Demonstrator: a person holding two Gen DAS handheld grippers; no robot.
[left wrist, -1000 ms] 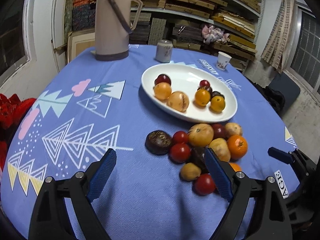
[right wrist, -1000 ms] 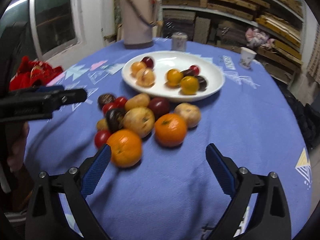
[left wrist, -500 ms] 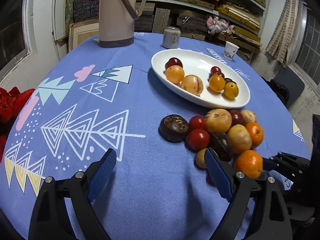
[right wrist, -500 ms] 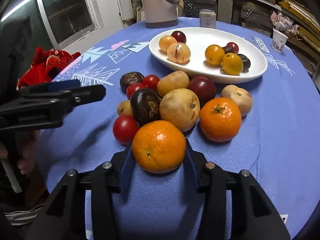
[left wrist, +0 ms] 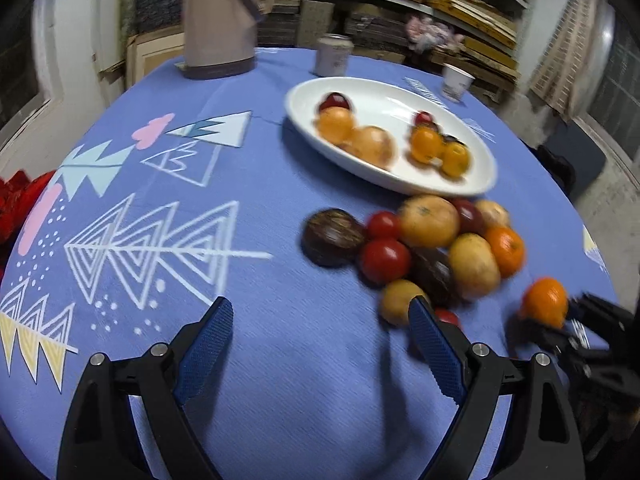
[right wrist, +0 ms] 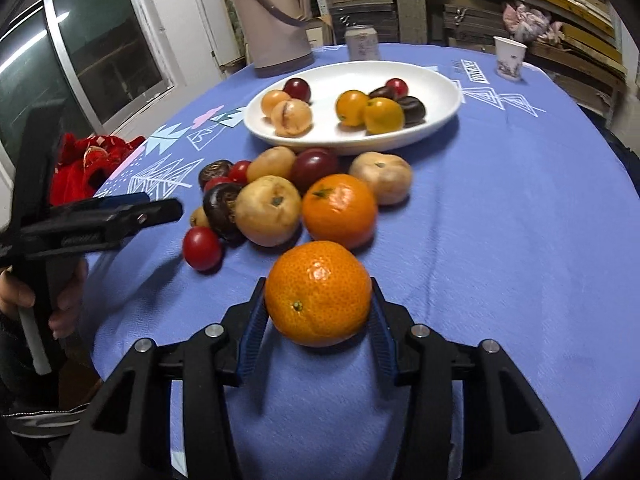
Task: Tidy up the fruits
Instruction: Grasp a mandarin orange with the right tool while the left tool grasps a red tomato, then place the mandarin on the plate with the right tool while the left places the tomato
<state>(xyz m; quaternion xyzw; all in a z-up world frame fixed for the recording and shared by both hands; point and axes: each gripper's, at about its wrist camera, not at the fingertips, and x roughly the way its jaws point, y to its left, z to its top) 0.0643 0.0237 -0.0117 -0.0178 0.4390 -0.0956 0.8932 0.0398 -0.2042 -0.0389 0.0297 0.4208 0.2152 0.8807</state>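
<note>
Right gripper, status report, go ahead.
Right gripper shut on tangerine. Left gripper open, empty. White dish ahead; loose fruit pile between.

Glossy white ceramic plate, matt woven blue tablecloth, dimpled waxy mandarin

Two oranges, three tomatoes, seven fruits in one plate; one flask, can, cup.

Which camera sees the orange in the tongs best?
The right wrist view: the orange sits big and sharp between the right tongs. The left wrist view shows it small and blurry near the right edge.
</note>
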